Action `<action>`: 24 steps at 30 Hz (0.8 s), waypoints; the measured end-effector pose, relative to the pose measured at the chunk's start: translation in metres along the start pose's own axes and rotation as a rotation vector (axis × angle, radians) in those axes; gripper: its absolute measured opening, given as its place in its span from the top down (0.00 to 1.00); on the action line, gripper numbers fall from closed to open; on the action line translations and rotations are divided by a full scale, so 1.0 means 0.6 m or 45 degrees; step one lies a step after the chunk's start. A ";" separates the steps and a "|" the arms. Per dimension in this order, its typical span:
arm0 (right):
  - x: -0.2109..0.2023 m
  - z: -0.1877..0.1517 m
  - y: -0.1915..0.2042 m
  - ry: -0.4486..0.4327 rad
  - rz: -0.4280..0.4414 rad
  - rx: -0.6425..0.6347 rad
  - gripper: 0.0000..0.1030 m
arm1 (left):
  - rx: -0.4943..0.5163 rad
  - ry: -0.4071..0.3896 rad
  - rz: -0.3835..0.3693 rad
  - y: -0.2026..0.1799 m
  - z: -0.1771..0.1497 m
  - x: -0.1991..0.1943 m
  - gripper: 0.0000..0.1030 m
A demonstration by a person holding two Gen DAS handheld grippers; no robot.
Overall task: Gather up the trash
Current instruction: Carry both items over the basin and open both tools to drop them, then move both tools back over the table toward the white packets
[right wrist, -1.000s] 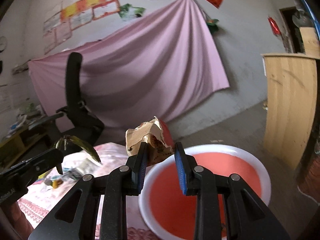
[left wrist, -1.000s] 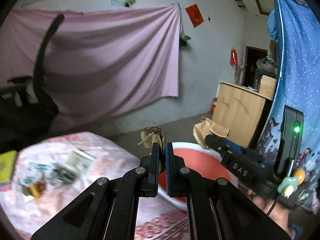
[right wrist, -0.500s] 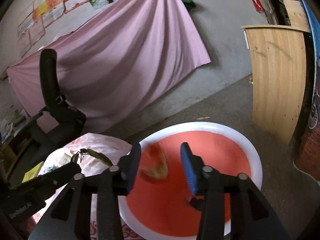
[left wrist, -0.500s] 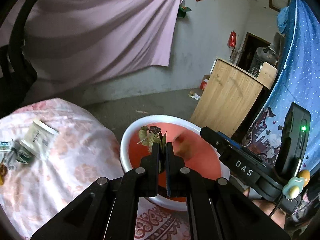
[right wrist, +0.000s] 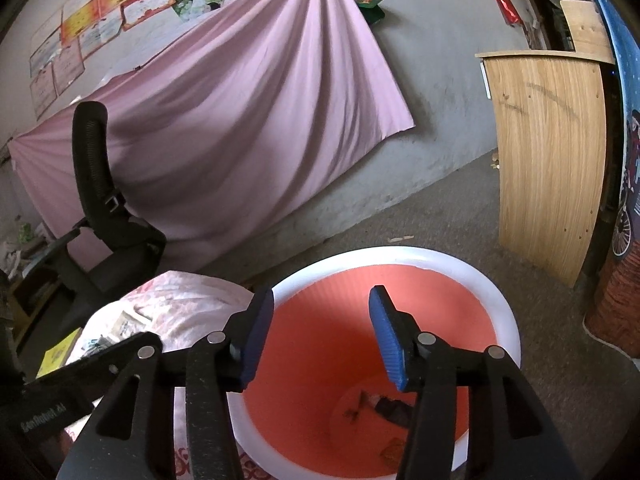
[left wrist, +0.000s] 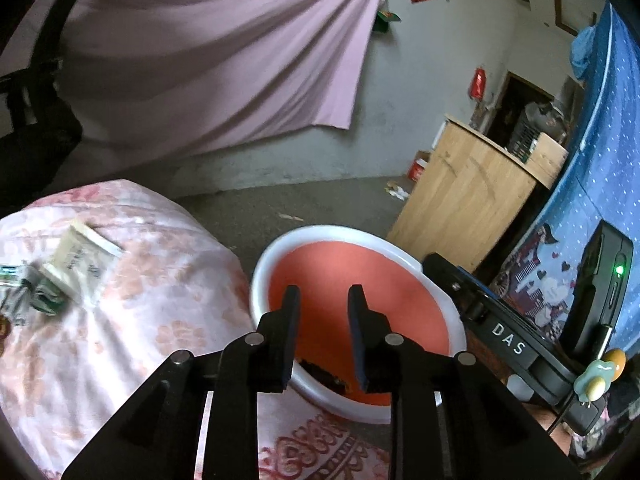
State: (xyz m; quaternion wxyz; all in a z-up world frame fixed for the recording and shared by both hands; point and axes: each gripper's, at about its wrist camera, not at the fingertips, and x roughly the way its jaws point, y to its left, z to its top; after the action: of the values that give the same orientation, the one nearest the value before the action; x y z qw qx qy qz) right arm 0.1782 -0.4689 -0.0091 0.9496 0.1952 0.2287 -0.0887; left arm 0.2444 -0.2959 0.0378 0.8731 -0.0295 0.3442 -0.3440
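A round bin with a white rim and red inside stands on the floor beside a table with a pink floral cloth. My left gripper is open and empty over the bin's near rim. My right gripper is open and empty above the bin. Dropped scraps lie at the bin's bottom, and a dark piece shows in the left wrist view. Paper wrappers and crumpled trash lie on the cloth at the left.
A wooden cabinet stands right of the bin, with a blue curtain beside it. A black office chair stands behind the table. A pink sheet hangs on the back wall. A yellow book lies on the table's left.
Both grippers opened over the bin. The left let go of the dried leaf and the right let go of the torn cardboard piece; both dropped into the bin.
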 end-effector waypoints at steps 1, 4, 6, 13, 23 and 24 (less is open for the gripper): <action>0.000 0.001 0.002 -0.001 0.000 -0.004 0.52 | -0.010 -0.022 0.022 0.007 0.001 -0.010 0.80; -0.006 0.004 0.012 -0.016 0.003 -0.027 0.51 | -0.029 -0.065 0.078 0.027 0.002 -0.037 0.70; -0.012 0.007 0.022 -0.035 0.012 -0.044 0.46 | -0.046 -0.104 0.112 0.038 0.002 -0.055 0.66; -0.045 0.010 0.088 -0.159 0.107 -0.118 0.32 | -0.049 -0.259 0.312 0.083 -0.007 -0.146 0.51; -0.071 -0.010 0.182 -0.326 0.229 -0.234 0.08 | -0.164 -0.442 0.545 0.171 -0.056 -0.276 0.08; -0.072 -0.013 0.190 -0.337 0.235 -0.243 0.01 | -0.183 -0.477 0.568 0.179 -0.061 -0.290 0.06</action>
State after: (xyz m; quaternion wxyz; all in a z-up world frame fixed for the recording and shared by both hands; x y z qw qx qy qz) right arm 0.1664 -0.3587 0.0428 0.9897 0.1112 0.0903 -0.0039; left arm 0.1924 -0.0993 0.0798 0.9712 -0.0777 0.1984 -0.1070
